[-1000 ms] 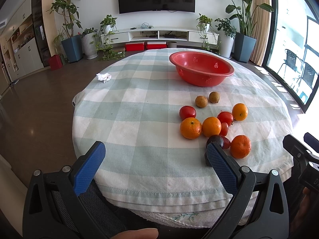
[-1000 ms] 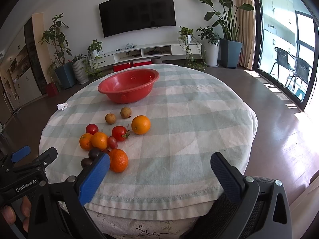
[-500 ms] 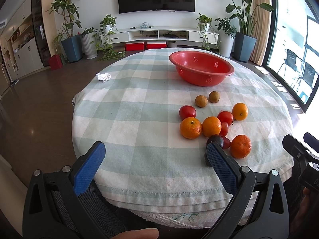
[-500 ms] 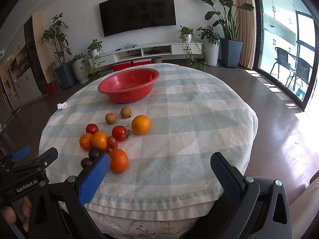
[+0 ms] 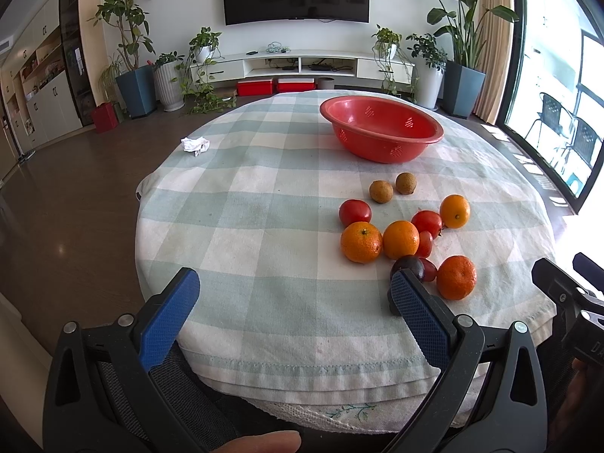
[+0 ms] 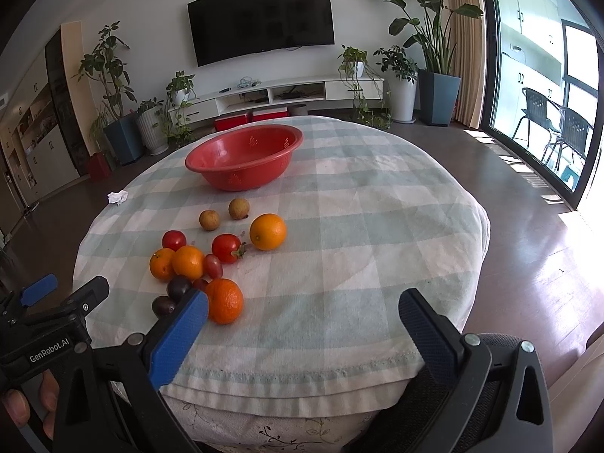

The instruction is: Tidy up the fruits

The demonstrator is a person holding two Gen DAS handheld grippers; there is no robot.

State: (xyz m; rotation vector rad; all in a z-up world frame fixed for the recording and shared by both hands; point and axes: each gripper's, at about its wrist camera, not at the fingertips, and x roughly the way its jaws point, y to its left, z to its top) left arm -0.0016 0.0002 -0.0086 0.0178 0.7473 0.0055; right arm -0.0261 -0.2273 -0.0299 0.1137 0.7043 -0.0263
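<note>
A red basket bowl (image 5: 381, 128) stands empty at the far side of the round table (image 5: 256, 226); it also shows in the right wrist view (image 6: 245, 156). Loose fruit lies nearer: several oranges (image 5: 360, 241) (image 6: 268, 231), red tomatoes (image 5: 355, 212) (image 6: 225, 248), two brown longans (image 5: 380, 191) (image 6: 238, 208) and dark plums (image 5: 409, 267) (image 6: 178, 287). My left gripper (image 5: 292, 302) is open and empty at the near table edge. My right gripper (image 6: 302, 321) is open and empty at the near edge, right of the fruit.
A crumpled white tissue (image 5: 194, 145) lies at the table's far left edge. The checked cloth hangs over the table edge. A TV stand, potted plants and a glass door stand beyond the table.
</note>
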